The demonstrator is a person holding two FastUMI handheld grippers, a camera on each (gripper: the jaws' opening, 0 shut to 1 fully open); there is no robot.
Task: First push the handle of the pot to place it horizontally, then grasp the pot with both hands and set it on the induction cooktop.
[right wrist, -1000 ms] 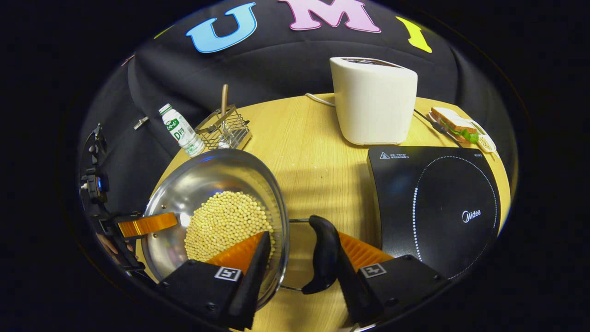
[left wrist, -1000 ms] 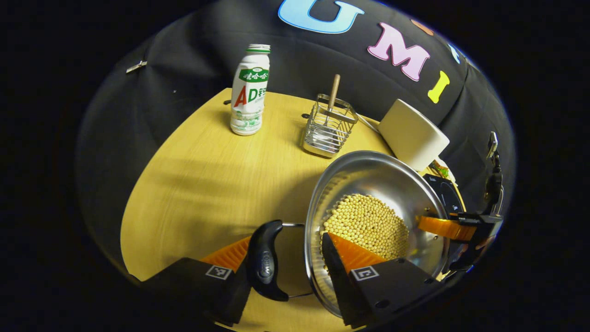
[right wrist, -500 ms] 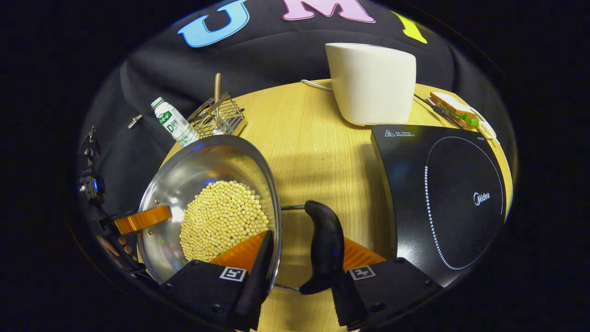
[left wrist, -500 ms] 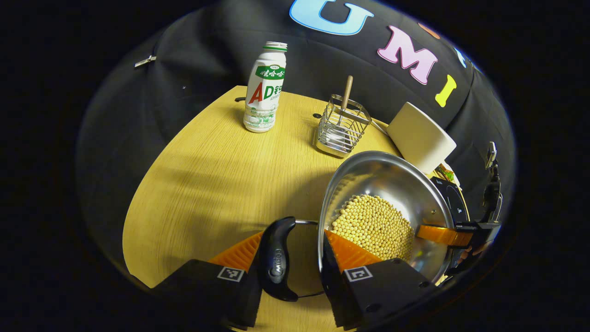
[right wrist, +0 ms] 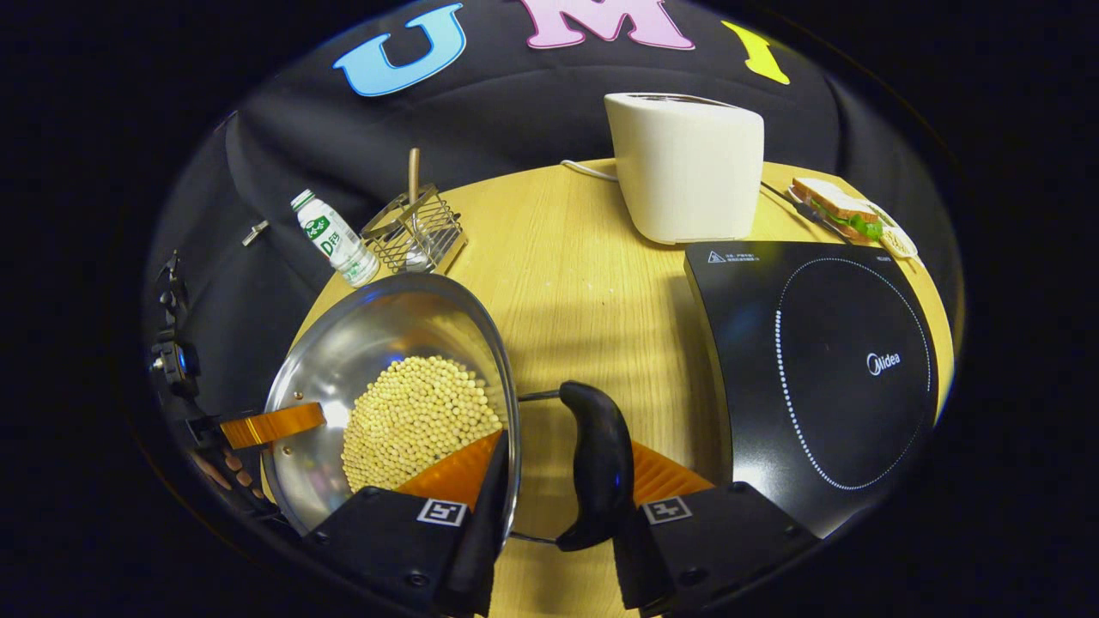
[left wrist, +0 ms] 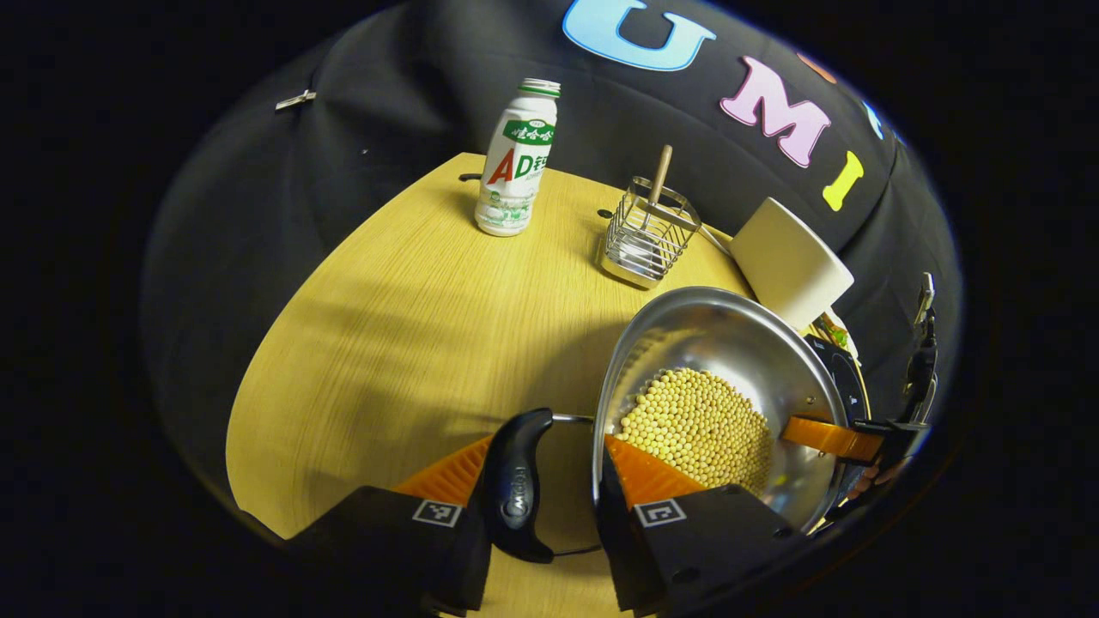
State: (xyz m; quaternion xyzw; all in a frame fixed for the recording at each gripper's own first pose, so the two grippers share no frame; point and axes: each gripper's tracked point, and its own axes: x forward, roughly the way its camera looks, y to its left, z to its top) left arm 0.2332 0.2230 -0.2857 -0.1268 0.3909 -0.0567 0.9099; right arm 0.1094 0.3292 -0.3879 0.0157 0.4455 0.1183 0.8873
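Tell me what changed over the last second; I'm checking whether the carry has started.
The pot of soybeans has edged toward the induction cooktop, carried by both hand-held grippers. Unchanged: the right hand-held gripper spans rim and black handle, as does the left hand-held gripper. Bottle, wire rack and toaster stayed put.

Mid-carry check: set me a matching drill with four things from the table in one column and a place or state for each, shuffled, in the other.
Things:
1. pot
2. induction cooktop
3. toaster
4. wire basket

Places or states:
A. bare black top, nothing on it
B. holds a wooden-handled utensil, next to the bottle
C. full of pale beans, a gripper at each side handle
D. white, at the back of the table behind the cooktop

Pairs: 1-C, 2-A, 3-D, 4-B
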